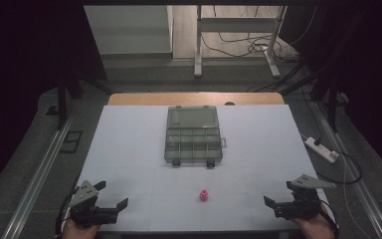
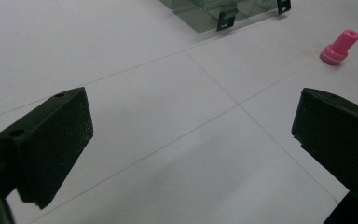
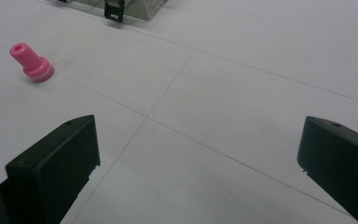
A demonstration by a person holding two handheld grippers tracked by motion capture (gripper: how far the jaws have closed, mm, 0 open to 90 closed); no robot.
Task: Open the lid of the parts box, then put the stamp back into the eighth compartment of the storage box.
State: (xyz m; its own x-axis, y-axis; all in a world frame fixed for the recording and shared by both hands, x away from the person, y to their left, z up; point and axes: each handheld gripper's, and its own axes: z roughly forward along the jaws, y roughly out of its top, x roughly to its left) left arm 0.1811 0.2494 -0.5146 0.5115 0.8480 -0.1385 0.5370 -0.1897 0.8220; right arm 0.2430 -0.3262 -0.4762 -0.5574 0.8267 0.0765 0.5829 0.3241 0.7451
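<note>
White tabletop (image 1: 129, 149) in a dark room, frame centre.
We hold left claw (image 1: 113, 198) and right claw (image 1: 278, 195) apart, empty; pink peg (image 1: 204, 194) between, compartment box (image 1: 194, 135) above.

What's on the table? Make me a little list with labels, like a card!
Table: white table top with thin lines across it
Box: clear organizer box with small compartments, lid open, near the middle of the table
Small thing: pink peg, standing upright on its wide base, in front of the box, apart from it
Left gripper: left gripper at the near left corner, jaws wide apart, holding nothing
Right gripper: right gripper at the near right corner, jaws wide apart, holding nothing
Peg touched: no, it sits between the two grippers, free
</note>
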